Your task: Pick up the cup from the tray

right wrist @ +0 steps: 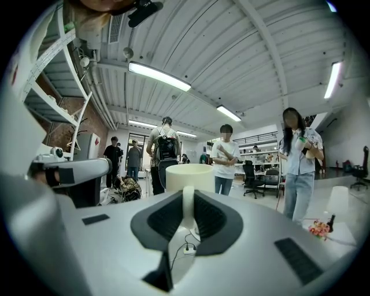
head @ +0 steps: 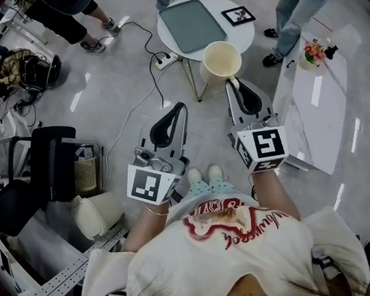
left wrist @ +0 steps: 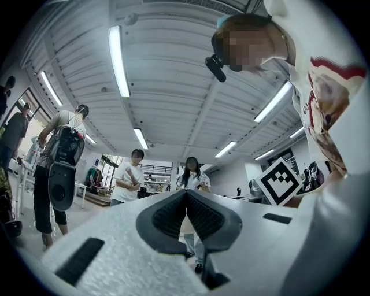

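Observation:
A cream cup (head: pixel 221 61) hangs in the air just in front of the round white table (head: pixel 246 34). My right gripper (head: pixel 234 85) is shut on its handle. In the right gripper view the handle stands upright between the dark pads and the cup (right wrist: pixel 189 175) rises just beyond my right gripper (right wrist: pixel 188 209). The grey-green tray (head: pixel 192 24) lies on the table with nothing on it. My left gripper (head: pixel 180 109) is held beside the right one, lower left of the cup. In the left gripper view my left gripper (left wrist: pixel 186 199) is shut with nothing between its pads.
A black-framed marker card (head: pixel 238 15) lies on the round table next to the tray. A power strip (head: pixel 164 61) and cables lie on the floor by the table leg. A long white table (head: pixel 320 104) with flowers (head: pixel 312 53) stands at right. A black chair (head: pixel 53 167) and several people stand around.

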